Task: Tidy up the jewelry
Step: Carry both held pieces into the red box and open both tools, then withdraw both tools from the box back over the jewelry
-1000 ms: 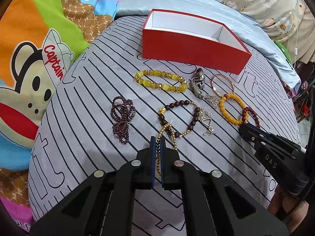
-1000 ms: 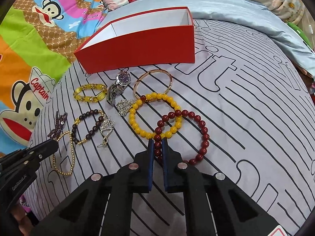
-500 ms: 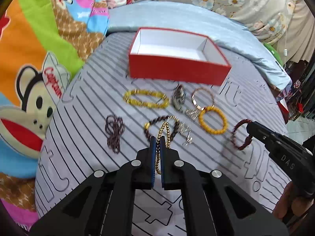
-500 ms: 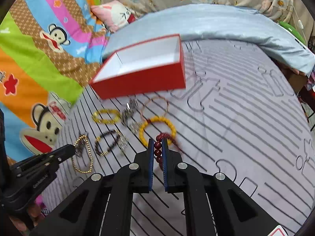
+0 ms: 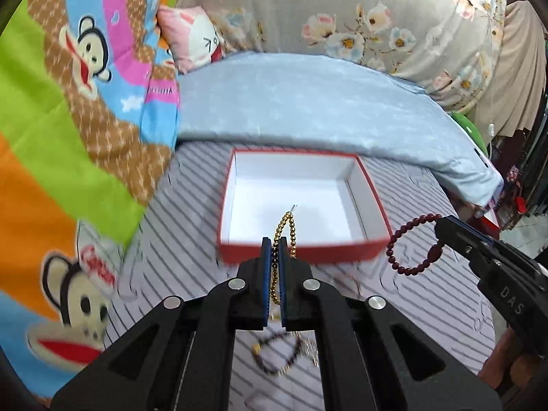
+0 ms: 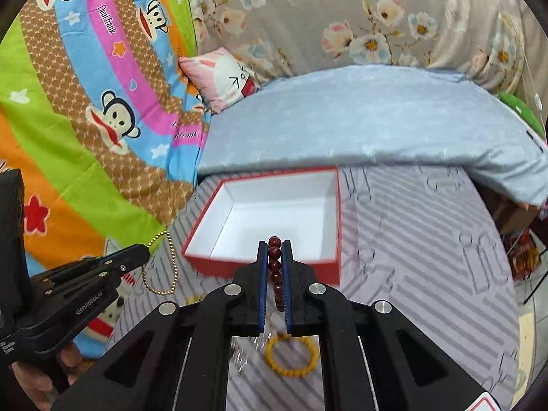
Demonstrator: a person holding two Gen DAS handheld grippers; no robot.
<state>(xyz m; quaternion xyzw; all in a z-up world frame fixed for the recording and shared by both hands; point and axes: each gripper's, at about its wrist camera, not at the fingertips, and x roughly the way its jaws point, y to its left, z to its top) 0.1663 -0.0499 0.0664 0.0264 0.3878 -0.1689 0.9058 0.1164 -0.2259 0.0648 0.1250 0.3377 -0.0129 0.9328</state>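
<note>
My left gripper (image 5: 273, 243) is shut on a gold bead chain (image 5: 289, 226), lifted in front of the open red box (image 5: 373, 202) with a white inside. My right gripper (image 6: 274, 245) is shut on a dark red bead bracelet (image 6: 275, 263), also lifted in front of the box (image 6: 337, 212). In the left wrist view the red bracelet (image 5: 400, 236) hangs from the right gripper (image 5: 441, 227) at the box's right corner. In the right wrist view the gold chain (image 6: 171, 263) hangs from the left gripper (image 6: 144, 251) left of the box.
On the striped sheet below lie a yellow bead bracelet (image 6: 291, 354), a dark bead bracelet (image 5: 274, 352) and silver pieces (image 6: 239, 359). A blue pillow (image 5: 308, 102) lies behind the box. A cartoon blanket (image 5: 68, 137) is at the left. The bed edge is at the right.
Both grippers have risen and moved toward the red box with their bracelets lifted off the sheet. The box now fills the middle of both views.
</note>
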